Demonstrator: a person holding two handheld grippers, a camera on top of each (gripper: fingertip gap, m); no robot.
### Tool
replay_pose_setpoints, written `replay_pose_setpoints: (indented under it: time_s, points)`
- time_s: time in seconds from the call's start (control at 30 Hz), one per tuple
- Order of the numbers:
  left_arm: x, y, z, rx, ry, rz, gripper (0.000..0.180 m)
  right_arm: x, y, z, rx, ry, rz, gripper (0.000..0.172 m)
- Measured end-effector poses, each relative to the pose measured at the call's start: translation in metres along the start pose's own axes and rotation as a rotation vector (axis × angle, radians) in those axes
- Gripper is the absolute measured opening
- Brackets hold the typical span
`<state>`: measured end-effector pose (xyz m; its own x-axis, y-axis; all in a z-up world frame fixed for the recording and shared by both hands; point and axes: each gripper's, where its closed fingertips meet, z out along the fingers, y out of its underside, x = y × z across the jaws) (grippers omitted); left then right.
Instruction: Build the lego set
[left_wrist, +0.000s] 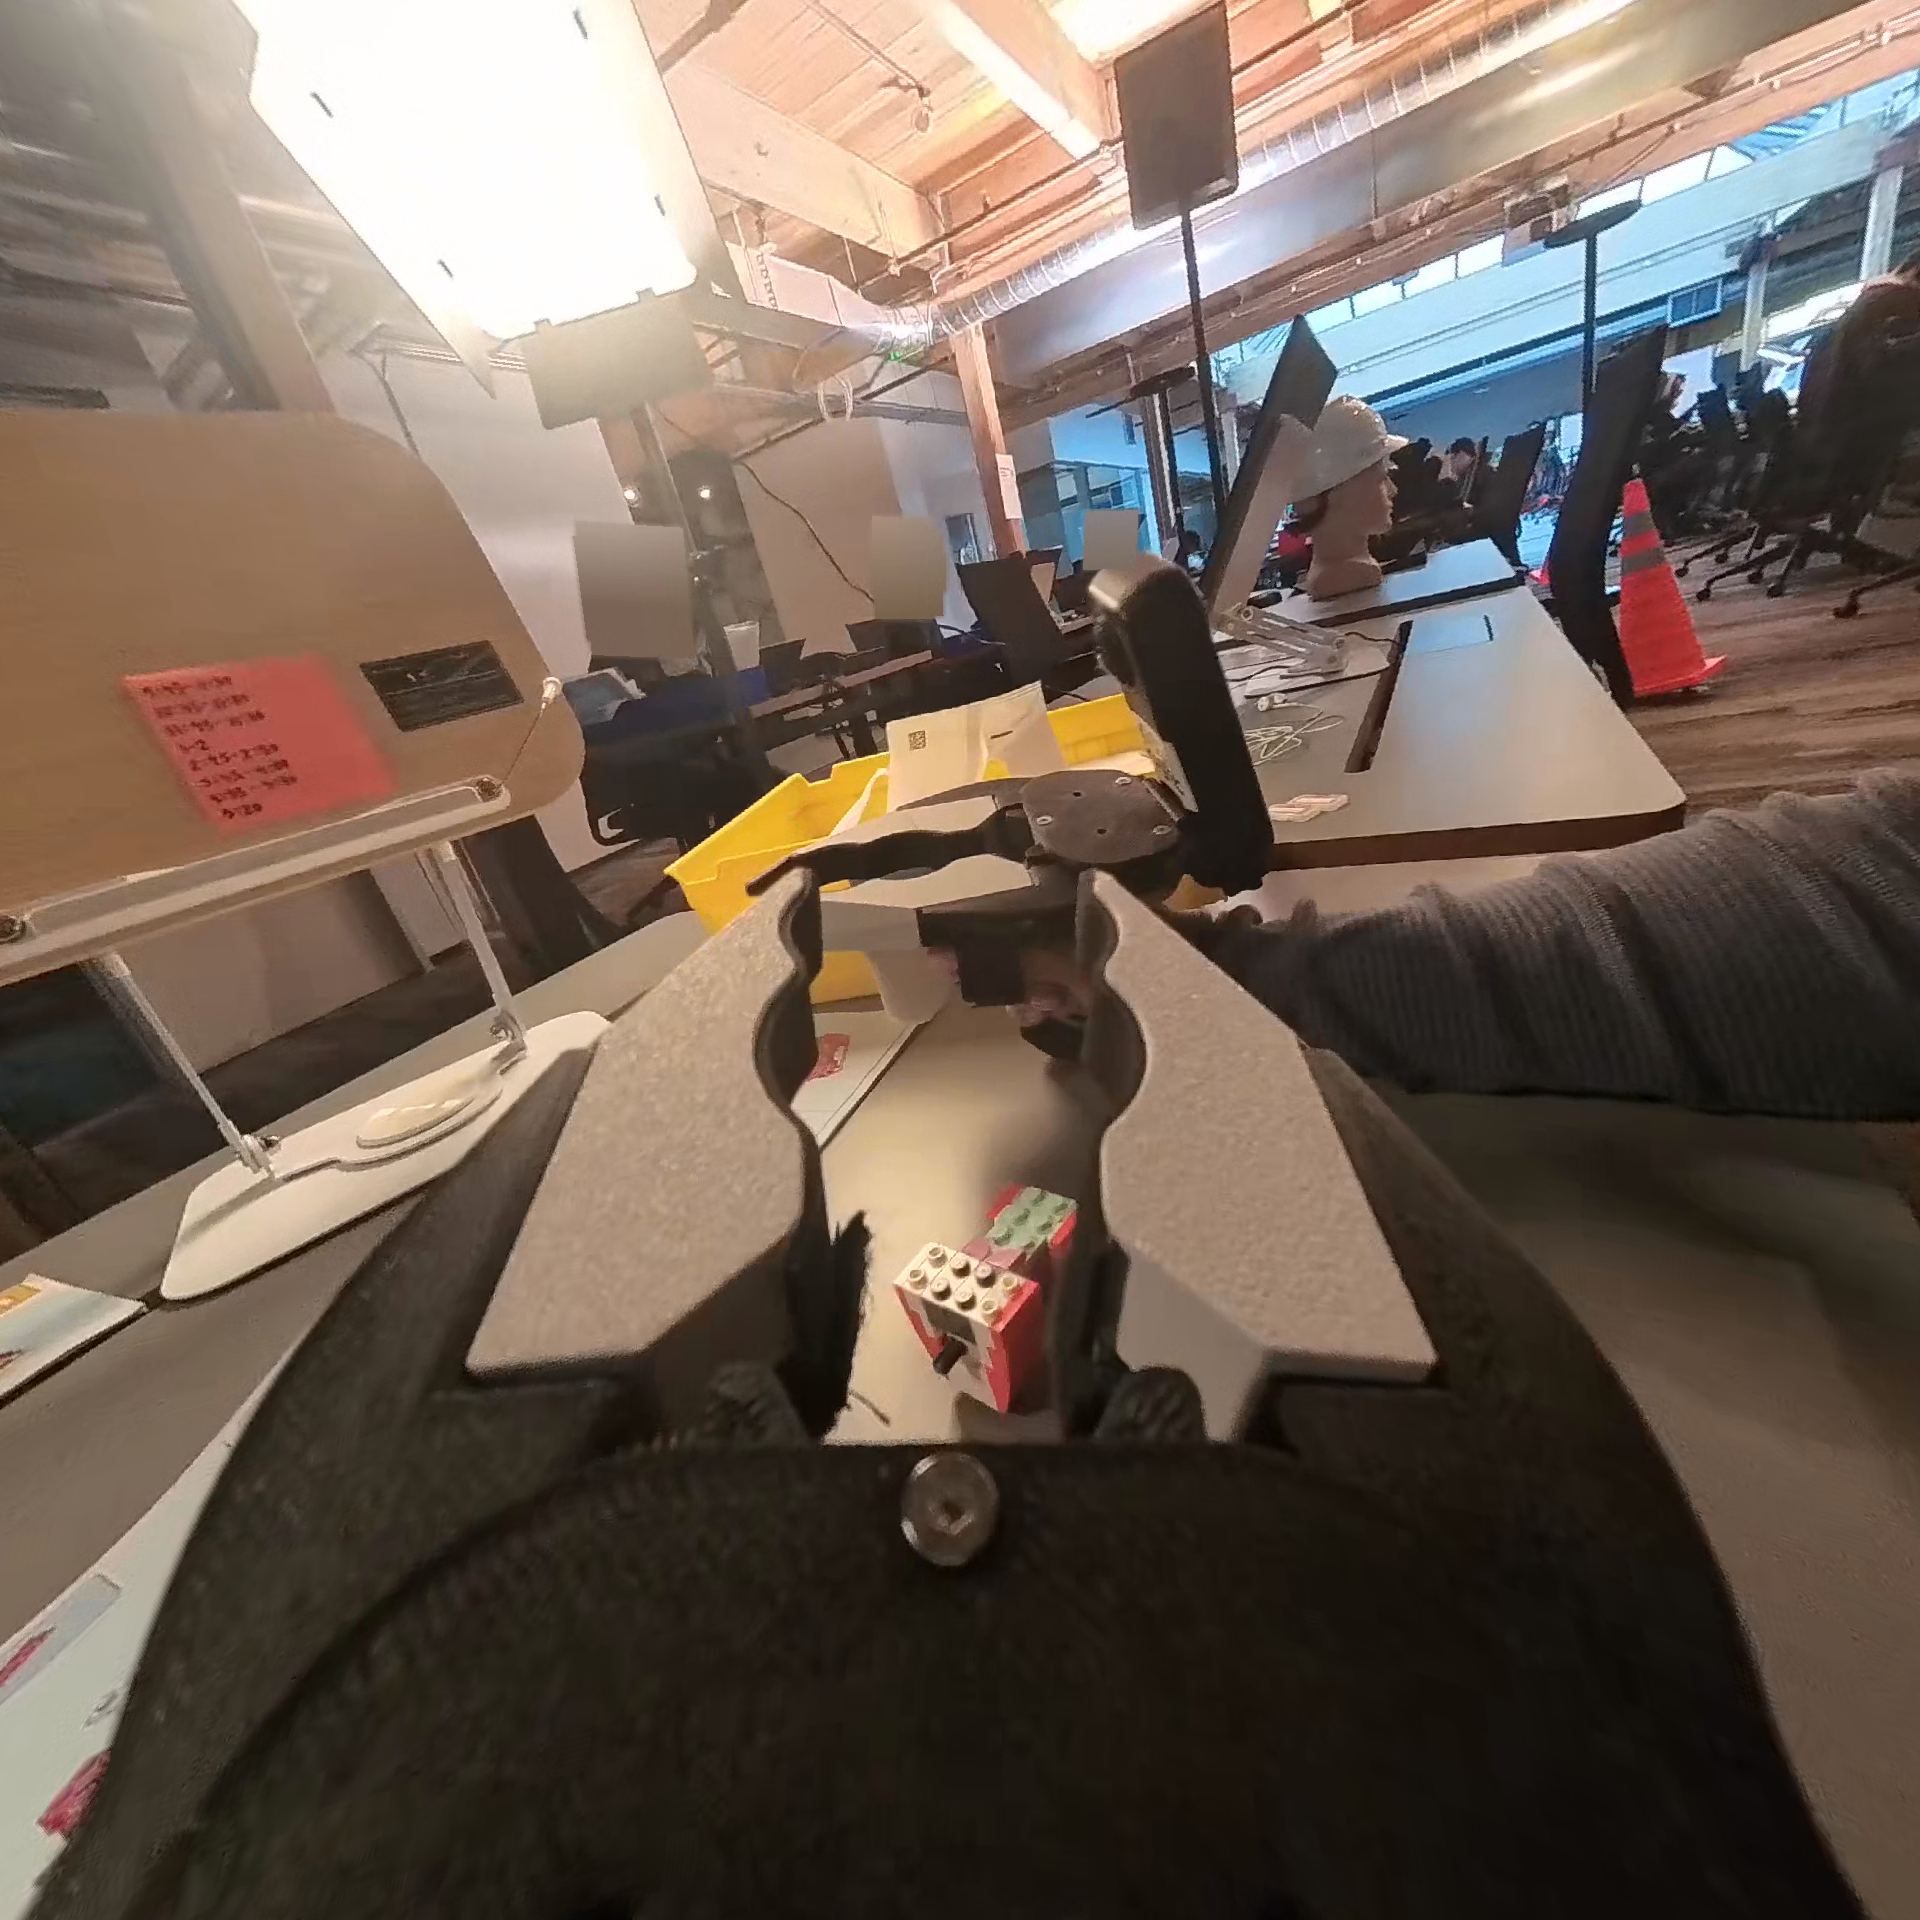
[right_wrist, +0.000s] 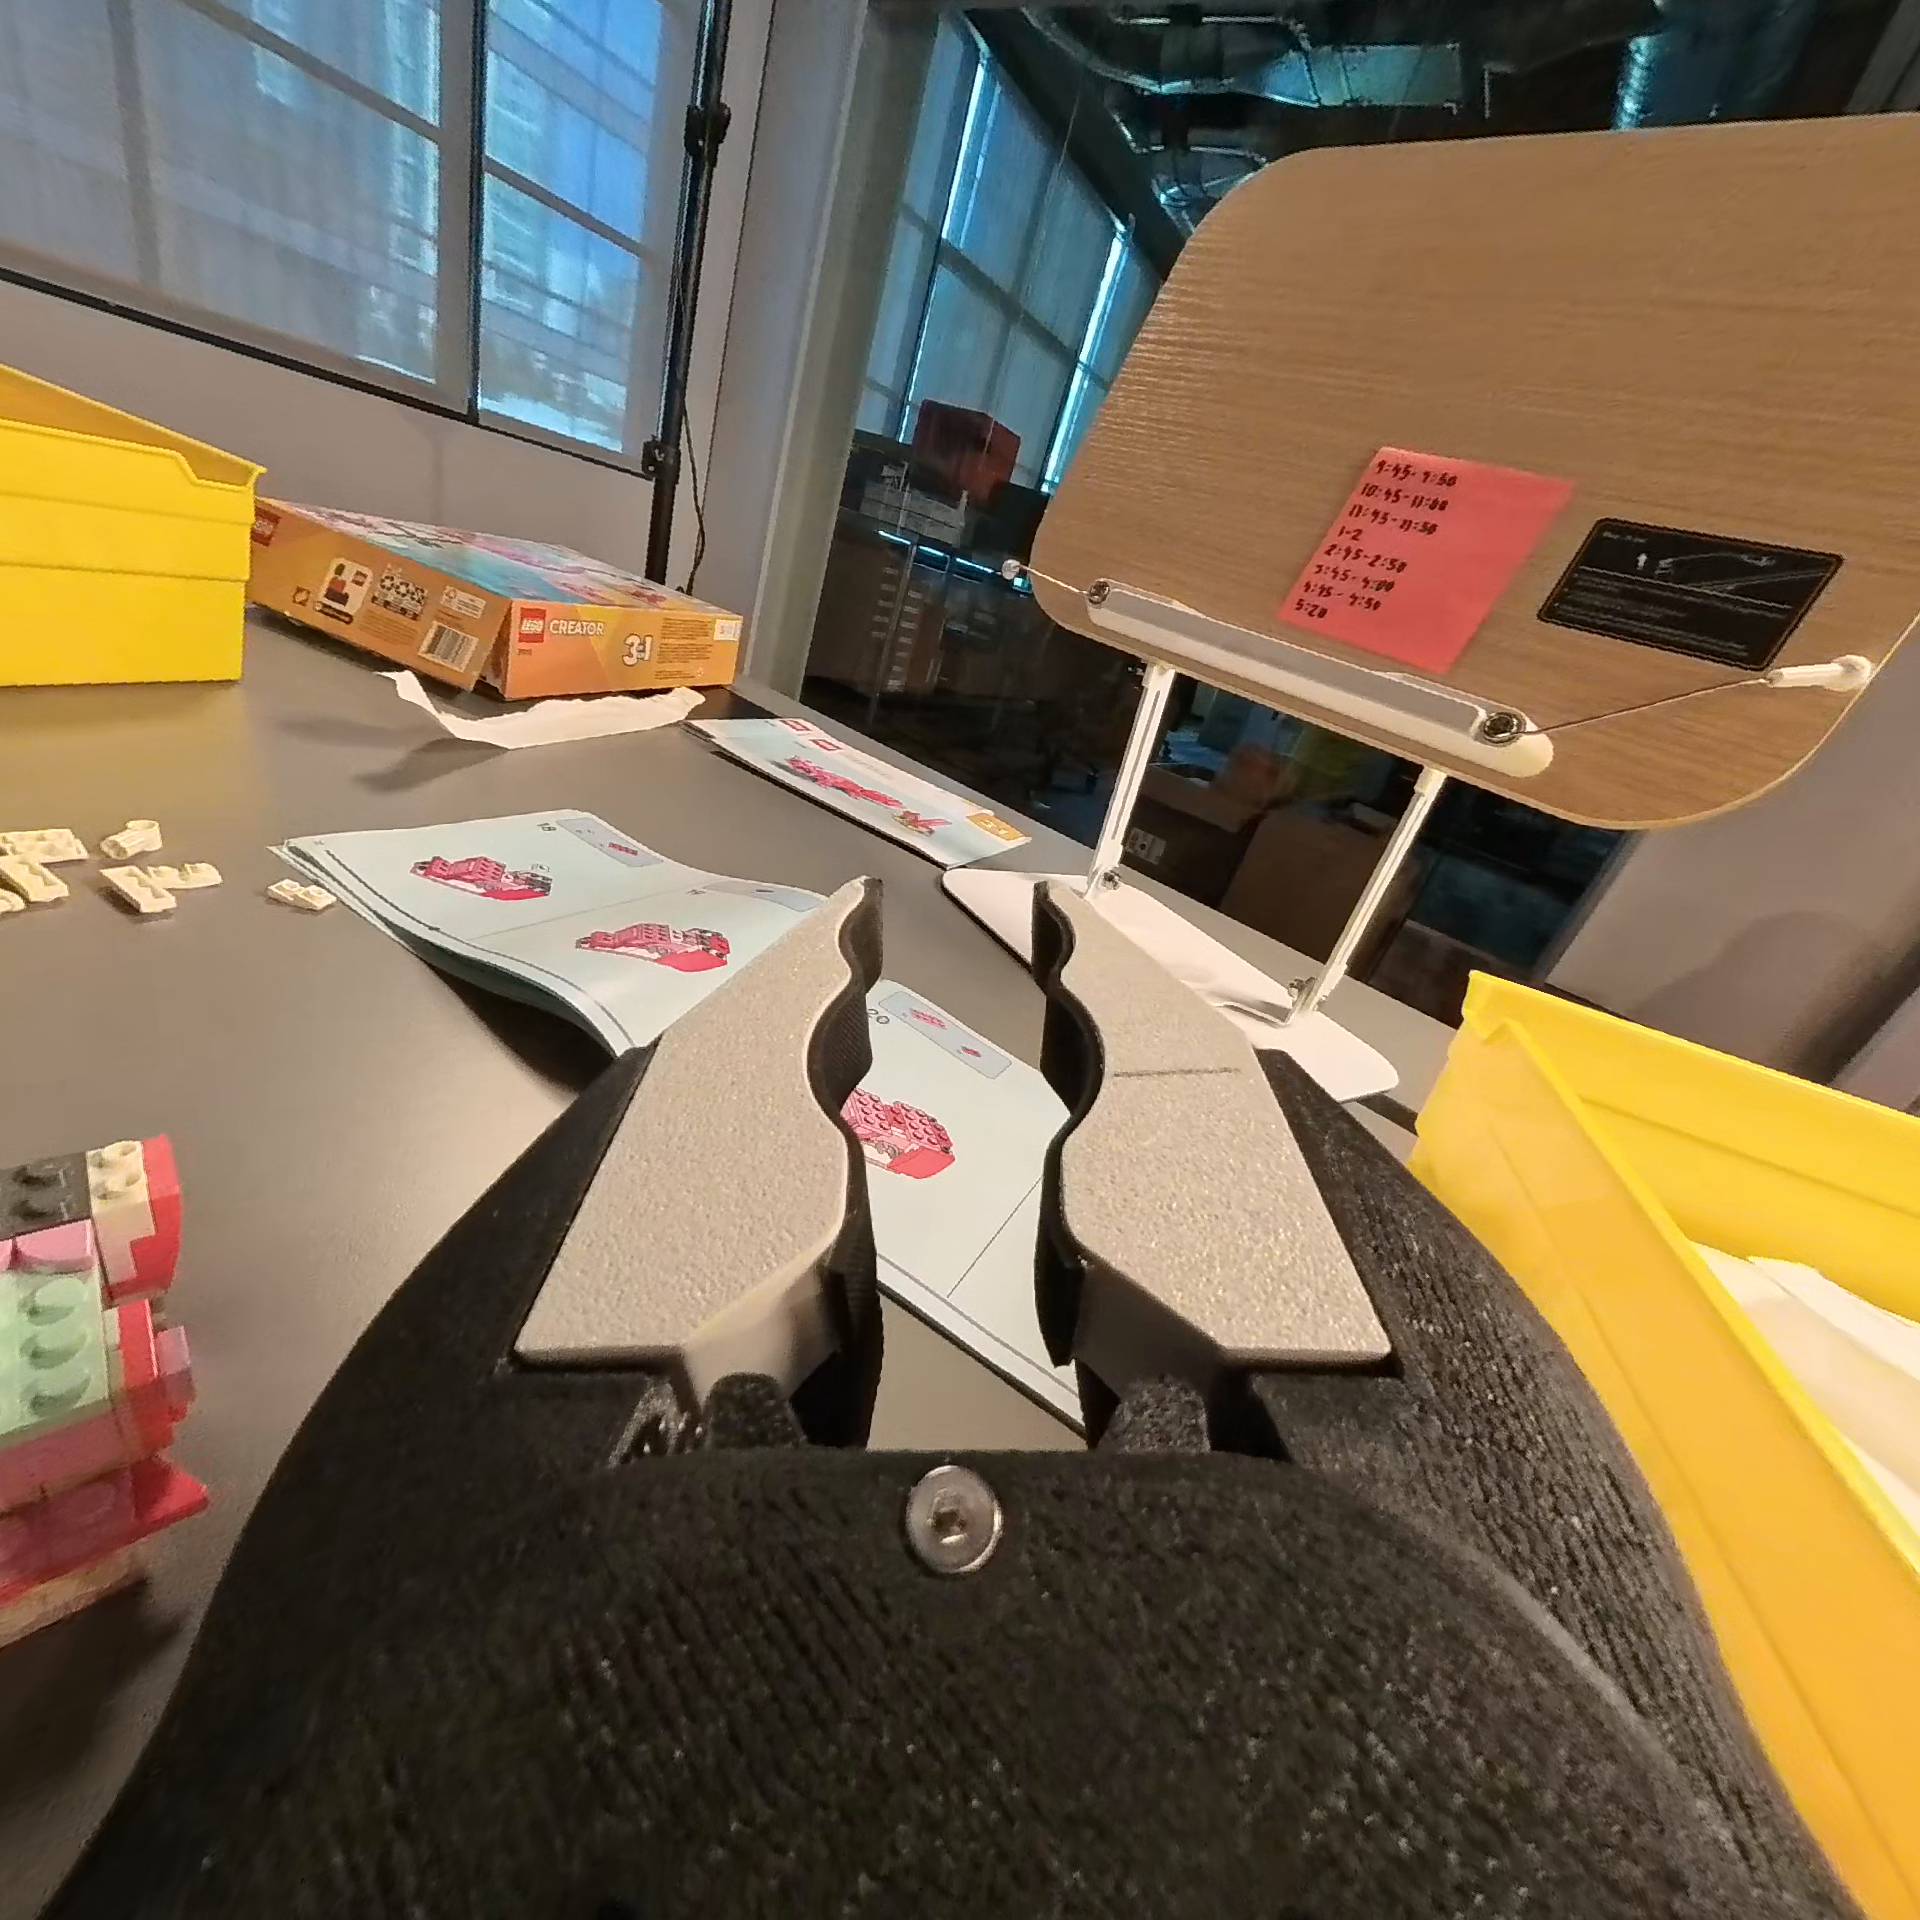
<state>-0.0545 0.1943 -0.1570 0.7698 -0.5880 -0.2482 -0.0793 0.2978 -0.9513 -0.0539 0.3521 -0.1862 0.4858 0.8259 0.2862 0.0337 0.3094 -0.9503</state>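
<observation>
In the left wrist view my left gripper (left_wrist: 945, 904) is open, and its pads press on nothing. Through the gap near the finger bases I see a small brick model (left_wrist: 987, 1299) of red, white and green bricks standing on the grey table (left_wrist: 935, 1143). My right gripper (left_wrist: 1039, 862) shows just beyond the left fingertips, with a grey sleeve (left_wrist: 1558, 987) behind it. In the right wrist view my right gripper (right_wrist: 956, 899) is open with a narrow gap and nothing between its fingers. It hovers over an open instruction booklet (right_wrist: 540, 914). The brick model (right_wrist: 83, 1351) stands at the lower left.
A yellow bin (right_wrist: 1662, 1247) sits close on the right and another (right_wrist: 104, 540) at the far left. A wooden book stand (right_wrist: 1507, 468) on a white base stands ahead. A toy box (right_wrist: 499, 613), a second booklet (right_wrist: 862, 790) and loose white pieces (right_wrist: 135, 883) lie on the table. The gap from one gripper's tips to the other's is roughly 15 cm.
</observation>
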Motion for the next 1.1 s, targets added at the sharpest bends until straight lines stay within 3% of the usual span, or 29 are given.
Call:
replay_pose_setpoints:
  time_s: [1.1]
  points:
    - [0.0, 0.01, 0.004, -0.045, 0.017, -0.033, 0.046, 0.002, -0.001, 0.0, 0.011, -0.002, 0.031, 0.026]
